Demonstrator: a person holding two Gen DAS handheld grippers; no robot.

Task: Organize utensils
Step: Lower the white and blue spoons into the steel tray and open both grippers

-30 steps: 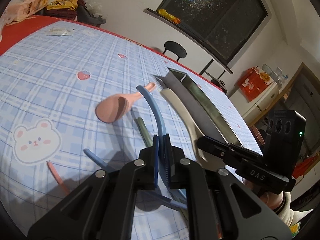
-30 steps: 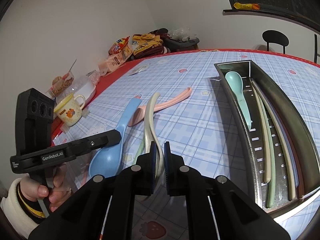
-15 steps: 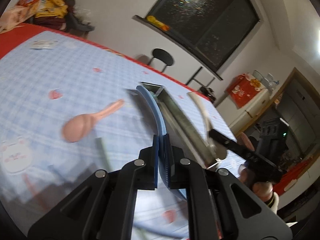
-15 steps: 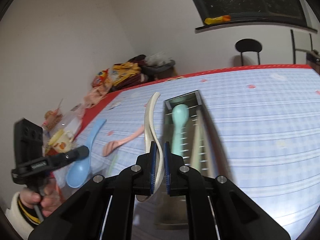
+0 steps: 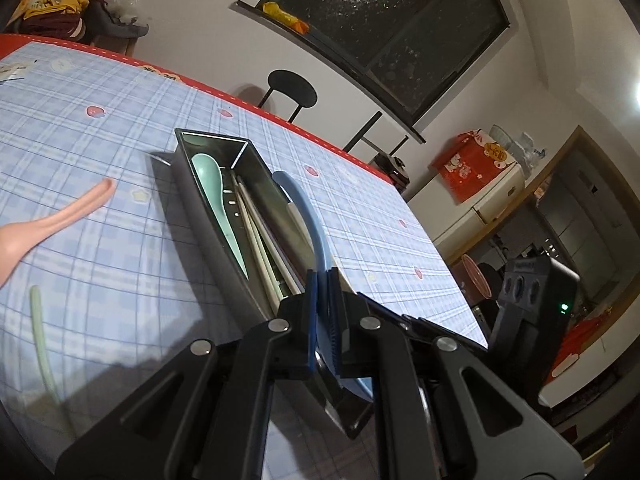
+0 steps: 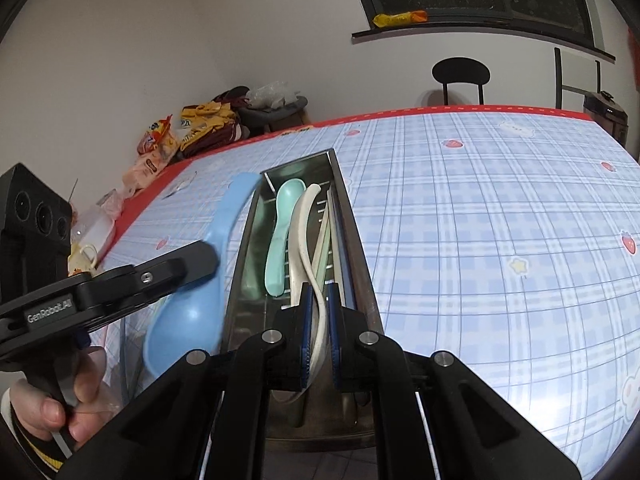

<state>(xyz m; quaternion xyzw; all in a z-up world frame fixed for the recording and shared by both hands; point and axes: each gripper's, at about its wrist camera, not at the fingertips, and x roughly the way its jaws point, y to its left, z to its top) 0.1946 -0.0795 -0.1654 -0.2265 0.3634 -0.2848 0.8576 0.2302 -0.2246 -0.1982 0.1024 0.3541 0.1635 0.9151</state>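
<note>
A long steel tray [image 5: 200,196] lies on the blue checked tablecloth. It holds a mint spoon [image 5: 212,184] and several chopsticks. My left gripper [image 5: 322,280] is shut on a blue spoon [image 5: 310,220], whose handle arcs up over the tray's right wall. In the right wrist view the blue spoon [image 6: 224,236] hangs in the left gripper [image 6: 200,258] just left of the tray [image 6: 354,240]. My right gripper [image 6: 318,292] is shut on a cream spoon [image 6: 302,220], held lengthwise above the tray's inside beside the mint spoon [image 6: 282,220].
A pink spoon [image 5: 60,216] and a pale green chopstick [image 5: 40,320] lie on the cloth left of the tray. Snack bags [image 6: 192,132] fill the far corner and a mug [image 6: 82,260] stands at the left edge. A black chair [image 6: 460,72] stands behind the table.
Both grippers have carried their spoons away from the loose utensils to the tray. The cream spoon now hangs over the tray's inside and the blue spoon beside its wall.
</note>
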